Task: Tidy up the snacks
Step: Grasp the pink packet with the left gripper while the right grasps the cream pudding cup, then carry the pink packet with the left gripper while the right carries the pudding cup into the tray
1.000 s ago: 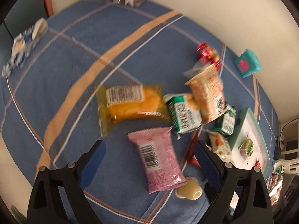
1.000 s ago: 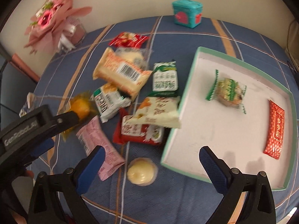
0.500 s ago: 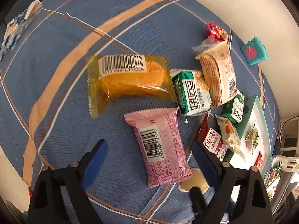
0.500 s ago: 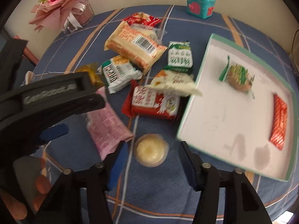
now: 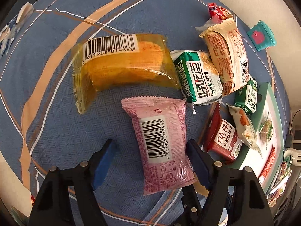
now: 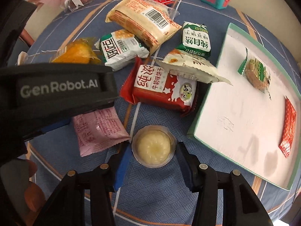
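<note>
My left gripper [image 5: 150,162] straddles the pink snack packet [image 5: 161,145] on the blue plaid tablecloth [image 5: 56,113]; its jaws have just been closing, and only the right pad seems to touch the wrapper, so nothing is gripped. My right gripper [image 6: 153,161] brackets the clear jelly cup [image 6: 153,148], jaws parted beside its rim (contact unclear). The white tray [image 6: 208,120] lies just right.

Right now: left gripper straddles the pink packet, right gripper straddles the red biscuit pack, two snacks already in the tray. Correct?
One error. The right gripper straddles the pudding cup, not the red biscuit pack, which lies further off beside the tray; the right wrist view shows it. The rest holds: the left gripper straddles the pink packet, and two snacks lie in the tray.
</note>
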`<action>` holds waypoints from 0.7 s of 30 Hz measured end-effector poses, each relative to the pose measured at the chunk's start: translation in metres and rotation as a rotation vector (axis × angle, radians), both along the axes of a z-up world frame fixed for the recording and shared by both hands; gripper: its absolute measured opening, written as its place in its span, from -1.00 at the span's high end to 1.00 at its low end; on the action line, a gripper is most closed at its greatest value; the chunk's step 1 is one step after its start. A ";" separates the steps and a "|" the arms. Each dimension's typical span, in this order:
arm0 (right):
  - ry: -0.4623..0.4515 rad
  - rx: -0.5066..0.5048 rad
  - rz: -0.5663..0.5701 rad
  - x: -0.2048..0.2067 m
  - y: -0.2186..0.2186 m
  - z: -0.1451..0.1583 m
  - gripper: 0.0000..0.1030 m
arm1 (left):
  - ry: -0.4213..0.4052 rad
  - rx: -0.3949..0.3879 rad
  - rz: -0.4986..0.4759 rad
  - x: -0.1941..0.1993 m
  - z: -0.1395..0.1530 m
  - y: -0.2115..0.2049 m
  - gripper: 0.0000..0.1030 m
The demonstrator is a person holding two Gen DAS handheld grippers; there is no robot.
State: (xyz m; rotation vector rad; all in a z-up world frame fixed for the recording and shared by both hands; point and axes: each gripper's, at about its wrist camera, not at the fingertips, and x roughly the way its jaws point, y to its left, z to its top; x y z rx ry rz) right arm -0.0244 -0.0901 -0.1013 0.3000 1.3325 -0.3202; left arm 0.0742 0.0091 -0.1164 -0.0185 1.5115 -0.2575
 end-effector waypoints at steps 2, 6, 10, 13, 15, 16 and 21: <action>0.000 0.002 0.002 0.001 0.001 0.000 -0.04 | -0.004 0.004 -0.004 0.001 -0.001 -0.003 -0.52; -0.004 -0.002 0.010 0.003 0.001 0.000 -0.01 | -0.026 0.024 -0.002 0.002 0.000 -0.004 -0.09; -0.010 -0.001 0.018 0.001 -0.001 0.000 0.03 | -0.032 0.009 0.010 0.006 0.002 -0.001 0.22; -0.011 0.001 0.020 -0.002 -0.001 0.000 0.04 | -0.036 -0.004 0.008 0.010 0.004 -0.001 0.26; -0.013 0.007 0.019 -0.004 -0.003 0.001 0.04 | -0.035 -0.015 0.008 0.010 0.005 0.000 0.27; -0.013 0.010 0.018 -0.005 -0.004 0.001 0.04 | -0.038 -0.016 0.008 0.010 0.007 0.000 0.27; -0.031 0.028 0.024 -0.009 -0.008 0.012 0.15 | -0.072 -0.032 0.006 0.013 0.025 -0.006 0.27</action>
